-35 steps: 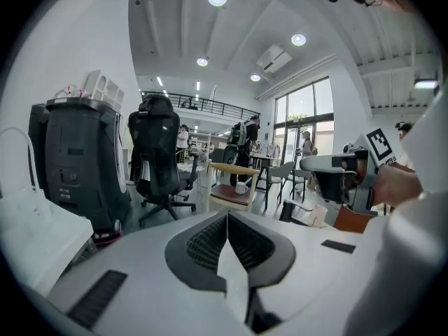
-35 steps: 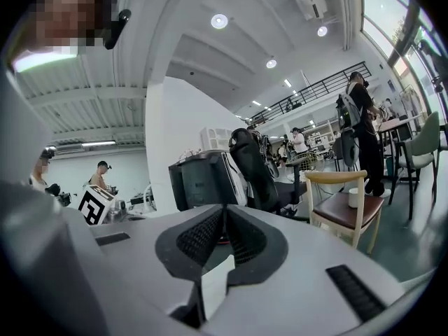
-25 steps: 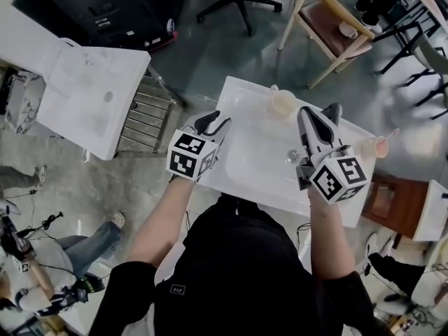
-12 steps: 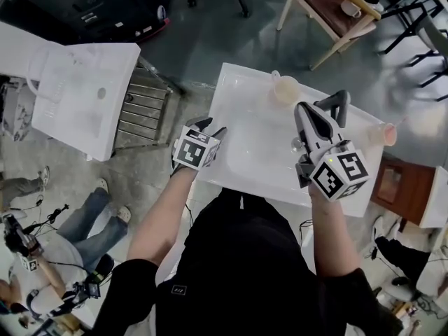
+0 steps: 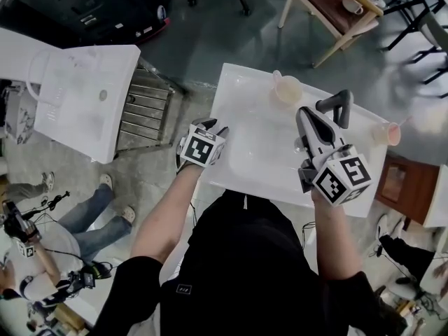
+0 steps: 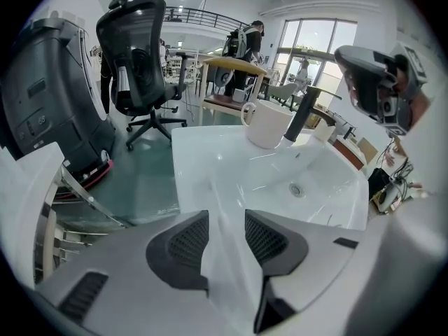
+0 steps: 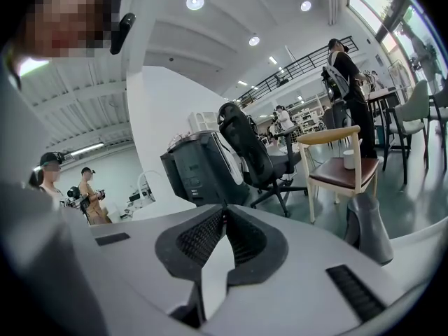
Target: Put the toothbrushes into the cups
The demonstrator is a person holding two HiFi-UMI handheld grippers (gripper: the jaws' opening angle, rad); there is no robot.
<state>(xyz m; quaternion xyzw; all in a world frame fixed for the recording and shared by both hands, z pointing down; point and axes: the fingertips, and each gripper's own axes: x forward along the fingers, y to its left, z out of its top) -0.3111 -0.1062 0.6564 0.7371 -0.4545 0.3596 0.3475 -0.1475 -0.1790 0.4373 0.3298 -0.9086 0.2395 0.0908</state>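
Observation:
A white sink (image 5: 241, 156) lies below me. On its far rim stands a cream cup (image 5: 287, 90), which the left gripper view shows as a white mug (image 6: 269, 123). At the right end a pink cup (image 5: 386, 134) holds a thin pink stick, seemingly a toothbrush. My left gripper (image 5: 215, 127) (image 6: 226, 219) is tilted down over the sink's left rim. Its jaws are open and have just been closing; a pale strip shows between them, rim or toothbrush I cannot tell. My right gripper (image 5: 308, 115) (image 7: 223, 213) is shut, nothing seen in it, beside the black faucet (image 5: 336, 106).
A second white basin unit (image 5: 77, 96) and a metal grille (image 5: 143, 114) stand to the left. A wooden chair (image 5: 329, 9) with a small cup on its seat is behind the sink, a brown stool (image 5: 400, 182) at right. People stand at lower left.
My left gripper has dropped and tipped downward onto the sink's left rim. The right gripper has sunk slightly and stays by the faucet.

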